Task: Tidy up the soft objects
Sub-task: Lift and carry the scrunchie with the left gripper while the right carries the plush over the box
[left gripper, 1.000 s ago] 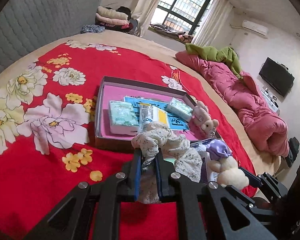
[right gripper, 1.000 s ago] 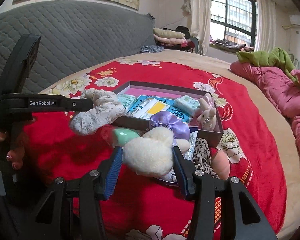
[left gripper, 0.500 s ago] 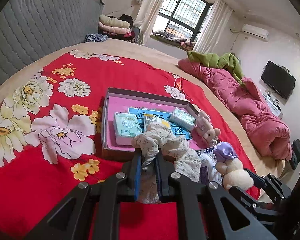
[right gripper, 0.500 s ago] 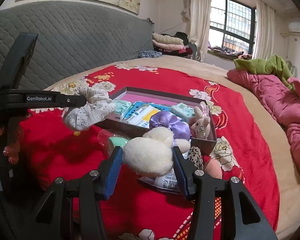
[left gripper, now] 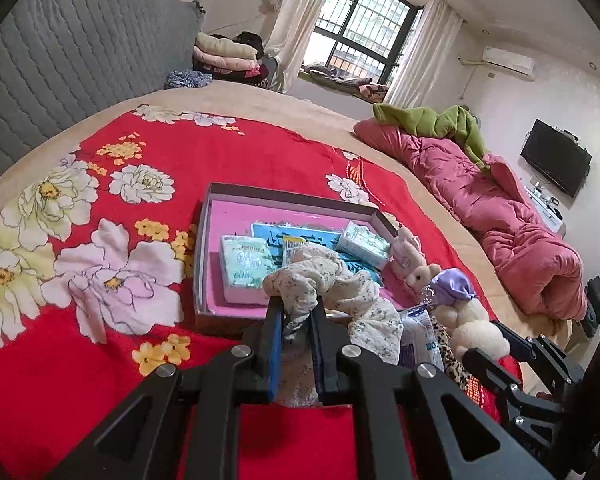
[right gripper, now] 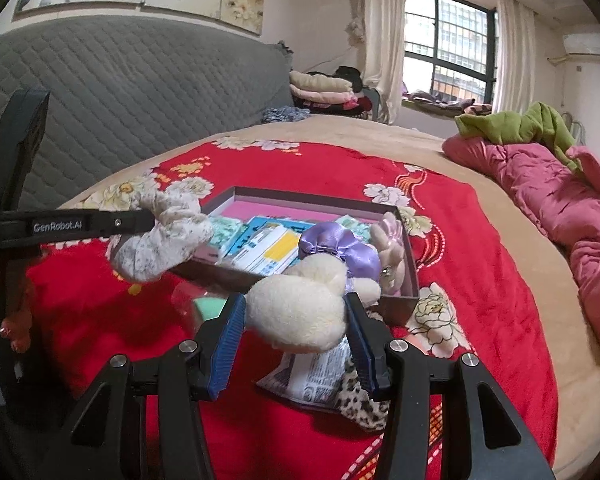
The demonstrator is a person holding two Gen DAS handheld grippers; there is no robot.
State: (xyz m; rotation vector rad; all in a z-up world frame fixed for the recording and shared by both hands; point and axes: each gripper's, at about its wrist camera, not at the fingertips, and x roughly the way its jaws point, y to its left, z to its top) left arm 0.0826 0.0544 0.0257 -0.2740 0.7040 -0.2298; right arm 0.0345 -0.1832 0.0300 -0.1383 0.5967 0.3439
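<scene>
Two tongs: left tongs (left gripper: 294,320) pinching floral scrunchie (left gripper: 332,280); right tongs (right gripper: 296,328) pinching cream plush (right gripper: 300,312), near box (right gripper: 408,264).

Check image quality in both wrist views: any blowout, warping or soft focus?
Left wrist view: the window is blown out to white, the bed edge bows from fisheye, dark vignette in the corners, and the floral scrunchie is sharp. Right wrist view: same bright window, the curved headboard, and the plush toy between the fingers looks slightly soft.
</scene>
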